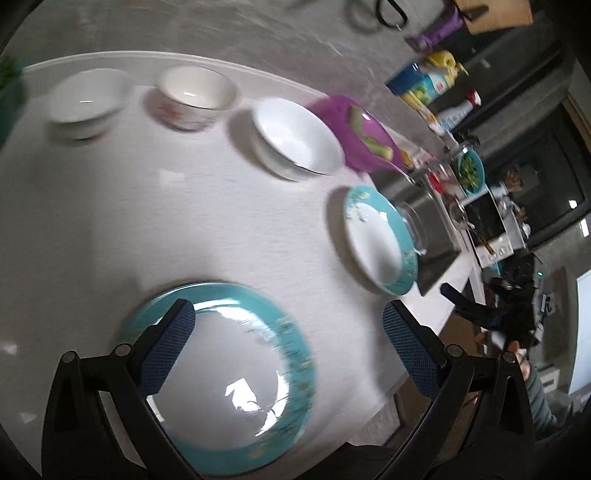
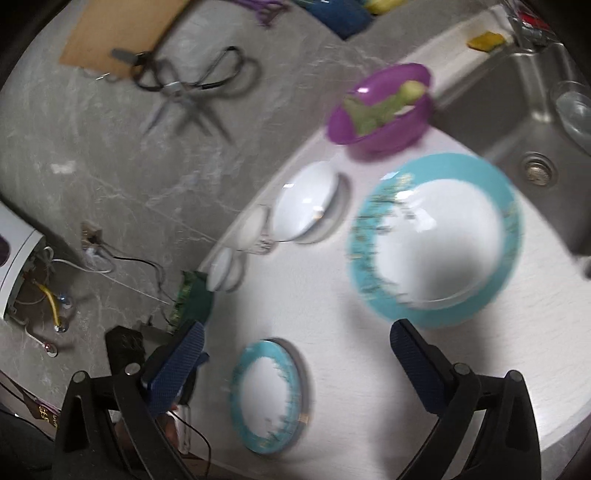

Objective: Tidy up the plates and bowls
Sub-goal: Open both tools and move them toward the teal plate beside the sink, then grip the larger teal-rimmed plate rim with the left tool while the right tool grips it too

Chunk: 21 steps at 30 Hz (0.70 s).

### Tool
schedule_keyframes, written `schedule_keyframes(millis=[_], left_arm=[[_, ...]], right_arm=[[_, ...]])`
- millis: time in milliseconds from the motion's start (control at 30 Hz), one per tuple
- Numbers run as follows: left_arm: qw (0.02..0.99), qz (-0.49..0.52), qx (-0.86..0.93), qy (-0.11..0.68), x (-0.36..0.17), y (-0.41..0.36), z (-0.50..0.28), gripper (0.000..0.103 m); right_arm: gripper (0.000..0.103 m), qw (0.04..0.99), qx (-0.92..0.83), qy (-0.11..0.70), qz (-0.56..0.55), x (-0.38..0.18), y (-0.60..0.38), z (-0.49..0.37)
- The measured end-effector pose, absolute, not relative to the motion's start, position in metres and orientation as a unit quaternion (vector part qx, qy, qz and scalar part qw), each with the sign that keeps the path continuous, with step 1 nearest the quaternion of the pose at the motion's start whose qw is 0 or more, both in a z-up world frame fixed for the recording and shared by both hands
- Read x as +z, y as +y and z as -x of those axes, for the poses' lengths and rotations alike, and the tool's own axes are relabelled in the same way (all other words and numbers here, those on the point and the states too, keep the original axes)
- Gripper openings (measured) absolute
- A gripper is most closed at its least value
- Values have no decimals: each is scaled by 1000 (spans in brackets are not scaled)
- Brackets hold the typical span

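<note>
A white counter (image 1: 147, 221) holds two teal-rimmed plates and several white bowls. In the left wrist view my left gripper (image 1: 288, 328) is open and empty above the near teal plate (image 1: 236, 384). A second teal plate (image 1: 380, 240) lies to the right. Three white bowls (image 1: 86, 101), (image 1: 194, 96), (image 1: 299, 136) stand in a row at the back. In the right wrist view my right gripper (image 2: 295, 343) is open and empty above the counter, between the small-looking teal plate (image 2: 267, 397) and the large teal plate (image 2: 436, 240). The white bowls (image 2: 306, 201) line the counter's far edge.
A purple bowl (image 1: 364, 136) with green pieces stands beside the sink (image 2: 517, 122). A clear glass bowl (image 2: 572, 110) sits in the sink. Scissors (image 2: 188, 88) and a board (image 2: 110, 33) lie on the grey surface behind. Bottles (image 1: 436, 81) stand further back.
</note>
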<state>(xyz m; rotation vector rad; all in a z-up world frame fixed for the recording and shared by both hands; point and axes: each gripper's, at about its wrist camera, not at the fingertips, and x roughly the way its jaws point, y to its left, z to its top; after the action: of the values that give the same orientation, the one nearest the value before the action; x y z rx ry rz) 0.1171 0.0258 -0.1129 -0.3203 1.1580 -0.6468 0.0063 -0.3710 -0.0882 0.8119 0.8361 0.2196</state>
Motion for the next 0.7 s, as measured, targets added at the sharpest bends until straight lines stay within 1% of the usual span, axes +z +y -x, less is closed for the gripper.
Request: schedule_keyframes(millis=[233, 300, 367, 400, 567, 667, 700], left_arm=[[791, 111, -266, 540, -112, -82, -136, 103], [797, 98, -255, 539, -122, -113, -142, 103], [791, 93, -234, 558, -138, -139, -154, 103], [787, 95, -224, 567, -146, -150, -159, 103], [790, 79, -196, 575, -168, -181, -173, 102], [785, 68, -191, 585, -179, -188, -182, 101], [782, 65, -191, 589, -183, -189, -184, 101]], right_arm=[[103, 804, 106, 436, -390, -108, -468, -32], [103, 807, 109, 436, -382, -110, -489, -41], [103, 799, 120, 448, -383, -118, -508, -57], [101, 797, 124, 451, -382, -121, -515, -63], [84, 786, 161, 471, -366, -139, -531, -88], [81, 775, 180, 482, -367, -154, -532, -97], [79, 773, 182, 486, -365, -158, -532, -99]])
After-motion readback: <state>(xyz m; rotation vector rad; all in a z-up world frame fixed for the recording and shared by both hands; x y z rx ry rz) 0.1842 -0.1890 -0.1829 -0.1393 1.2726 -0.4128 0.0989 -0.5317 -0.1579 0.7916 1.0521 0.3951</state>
